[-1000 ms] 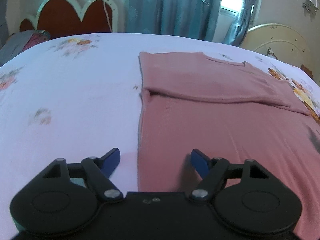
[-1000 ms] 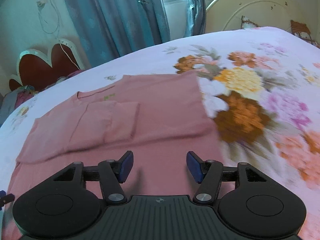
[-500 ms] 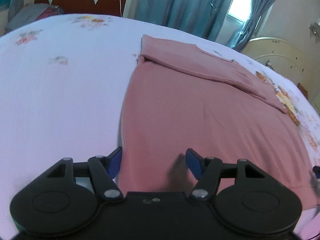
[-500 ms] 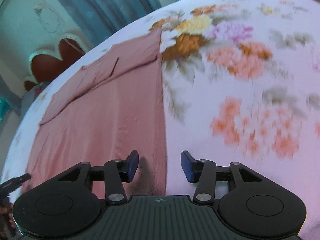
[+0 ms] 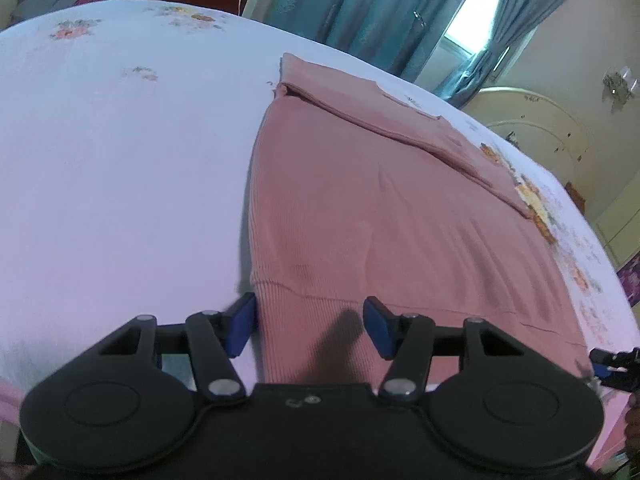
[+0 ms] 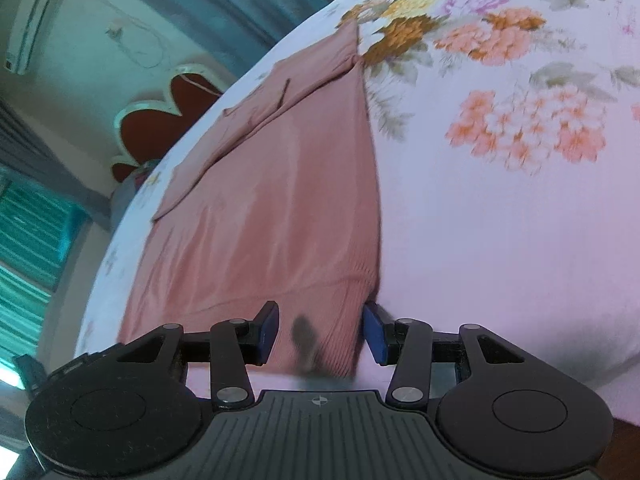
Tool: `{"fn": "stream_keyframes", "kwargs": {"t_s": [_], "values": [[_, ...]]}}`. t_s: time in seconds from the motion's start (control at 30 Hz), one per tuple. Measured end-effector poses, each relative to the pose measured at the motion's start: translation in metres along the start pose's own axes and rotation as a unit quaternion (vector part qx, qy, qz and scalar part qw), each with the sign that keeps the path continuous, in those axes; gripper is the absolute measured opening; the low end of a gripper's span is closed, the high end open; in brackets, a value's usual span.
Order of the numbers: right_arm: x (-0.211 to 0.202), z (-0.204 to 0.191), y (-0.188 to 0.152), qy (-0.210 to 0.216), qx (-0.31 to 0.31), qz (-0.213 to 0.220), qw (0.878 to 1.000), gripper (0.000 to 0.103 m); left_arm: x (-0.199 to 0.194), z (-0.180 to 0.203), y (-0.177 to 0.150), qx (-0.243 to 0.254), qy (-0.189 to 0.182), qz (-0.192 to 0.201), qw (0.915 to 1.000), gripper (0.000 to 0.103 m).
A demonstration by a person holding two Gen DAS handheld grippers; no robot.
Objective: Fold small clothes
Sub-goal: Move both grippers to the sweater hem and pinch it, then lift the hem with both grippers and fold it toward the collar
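The left gripper (image 5: 310,326) and right gripper (image 6: 320,330), jaws wide, straddle the pink sweater's (image 5: 380,220) two hem corners. Bare floral bedsheet (image 5: 120,160) flanks it; curtains (image 5: 360,12) hang beyond.

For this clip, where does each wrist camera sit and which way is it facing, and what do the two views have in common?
Left wrist: on the left gripper, low at the pink sweater's near left hem corner, facing up the bed toward the curtains; its open blue-padded fingers show.
Right wrist: on the right gripper, low at the near right hem corner, facing the headboard; its open fingers show.
Shared: the same sweater, sleeves folded in, and the floral bed sheet.
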State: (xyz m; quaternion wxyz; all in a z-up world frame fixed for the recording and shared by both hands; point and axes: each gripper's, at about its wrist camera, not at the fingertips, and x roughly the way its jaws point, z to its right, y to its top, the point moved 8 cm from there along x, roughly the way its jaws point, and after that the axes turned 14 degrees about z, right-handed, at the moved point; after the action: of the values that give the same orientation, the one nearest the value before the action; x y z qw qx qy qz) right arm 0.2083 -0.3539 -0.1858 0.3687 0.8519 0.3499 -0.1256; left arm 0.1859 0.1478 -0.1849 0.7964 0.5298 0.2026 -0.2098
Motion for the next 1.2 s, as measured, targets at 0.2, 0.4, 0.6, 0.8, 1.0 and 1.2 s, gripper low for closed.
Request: {"fn": "stream_keyframes", "kwargs": {"t_s": [0.2,0.4,0.6,0.8,1.0,1.2], "values": [[0.015,0.001,0.01,0.001,0.019,0.016,1.0,0.046,0.012,0.004,0.008,-0.017,-0.008,-0.005,0.9998,0.043],[0.031,-0.004,0.014,0.015,0.032,0.005,0.999,0.046,0.026,0.008,0.008,-0.025,-0.027,-0.006,0.9993,0.043],[0.03,-0.011,0.0,0.032,0.036,-0.008,0.999,0.046,0.021,0.002,-0.001,-0.085,-0.082,-0.014,0.9929,0.043],[0.035,-0.002,0.015,0.012,0.06,0.014,0.998,0.029,0.027,-0.006,0.001,-0.1,-0.085,-0.02,0.9911,0.031],[0.032,-0.012,0.012,0.013,0.008,0.009,1.0,0.006,0.019,-0.008,0.007,-0.116,-0.094,0.018,0.9887,0.005],[0.033,0.007,0.009,-0.027,0.005,0.005,1.0,0.006,0.029,-0.011,-0.005,-0.103,-0.054,0.002,0.9932,0.005]]}}
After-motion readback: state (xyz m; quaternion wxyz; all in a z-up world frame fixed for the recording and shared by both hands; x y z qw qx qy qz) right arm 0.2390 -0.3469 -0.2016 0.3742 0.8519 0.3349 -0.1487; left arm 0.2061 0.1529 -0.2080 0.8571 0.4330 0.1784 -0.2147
